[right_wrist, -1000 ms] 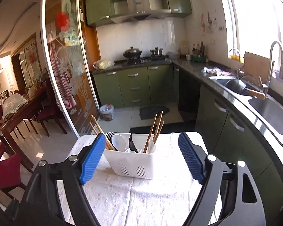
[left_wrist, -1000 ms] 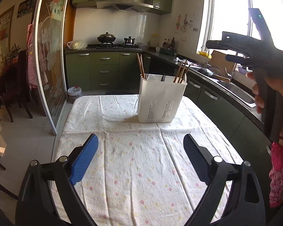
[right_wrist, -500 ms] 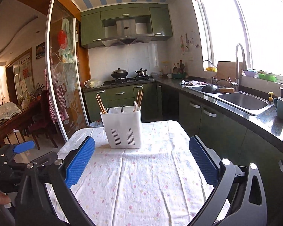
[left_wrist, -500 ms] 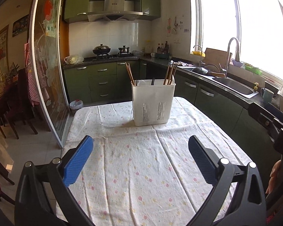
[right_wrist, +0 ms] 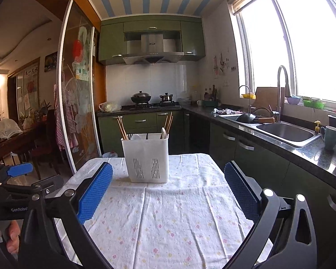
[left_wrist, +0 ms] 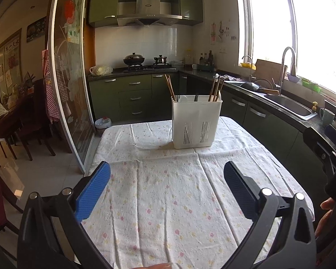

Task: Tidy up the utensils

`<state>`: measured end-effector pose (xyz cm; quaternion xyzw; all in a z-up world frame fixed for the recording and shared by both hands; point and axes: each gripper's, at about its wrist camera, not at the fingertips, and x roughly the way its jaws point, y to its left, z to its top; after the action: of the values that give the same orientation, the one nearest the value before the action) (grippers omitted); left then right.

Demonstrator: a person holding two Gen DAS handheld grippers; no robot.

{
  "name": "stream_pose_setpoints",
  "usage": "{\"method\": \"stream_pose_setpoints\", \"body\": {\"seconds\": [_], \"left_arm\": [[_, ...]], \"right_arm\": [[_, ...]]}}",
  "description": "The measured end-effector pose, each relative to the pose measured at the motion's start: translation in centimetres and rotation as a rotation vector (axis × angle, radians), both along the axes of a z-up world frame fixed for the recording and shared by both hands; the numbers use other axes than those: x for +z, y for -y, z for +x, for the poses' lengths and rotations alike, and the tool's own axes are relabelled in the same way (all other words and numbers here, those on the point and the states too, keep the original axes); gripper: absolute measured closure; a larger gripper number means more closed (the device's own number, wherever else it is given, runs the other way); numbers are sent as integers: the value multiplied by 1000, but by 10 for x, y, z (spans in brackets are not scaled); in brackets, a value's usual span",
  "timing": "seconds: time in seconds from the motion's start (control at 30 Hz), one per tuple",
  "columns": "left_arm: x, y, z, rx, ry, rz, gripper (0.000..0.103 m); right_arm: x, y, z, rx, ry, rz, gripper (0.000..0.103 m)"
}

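Right gripper (right_wrist: 168, 190) lowered beside left gripper (left_wrist: 166, 183), marked "GenRobot"; hood lettering unreadable.

Utensils inside the white caddy (left_wrist: 196, 123) are mostly hidden by its wall: only chopstick tops (left_wrist: 170, 87), a spoon bowl (right_wrist: 164, 133) and dark handle tips show (compartments can't be told apart). Tabletop (left_wrist: 168, 201) near edge is cut off by the frame bottom. The right claw (left_wrist: 334, 157) is half out of frame on the left wrist cam, and the hand (left_wrist: 324, 215) holding it is barely visible.
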<state>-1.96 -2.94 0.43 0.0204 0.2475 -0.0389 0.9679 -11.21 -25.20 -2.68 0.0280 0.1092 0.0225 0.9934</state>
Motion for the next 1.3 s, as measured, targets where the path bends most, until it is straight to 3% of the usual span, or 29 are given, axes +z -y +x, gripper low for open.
{"method": "stream_pose_setpoints", "body": {"seconds": [0.37,1.3], "left_arm": [[0,-12,-1,25,15,-39,7],[3,-5,-2,39,28,6,7]], "right_arm": [[-5,-1,11,15,-39,-9,4],[-2,11,12,-26,-28,7,4]]}}
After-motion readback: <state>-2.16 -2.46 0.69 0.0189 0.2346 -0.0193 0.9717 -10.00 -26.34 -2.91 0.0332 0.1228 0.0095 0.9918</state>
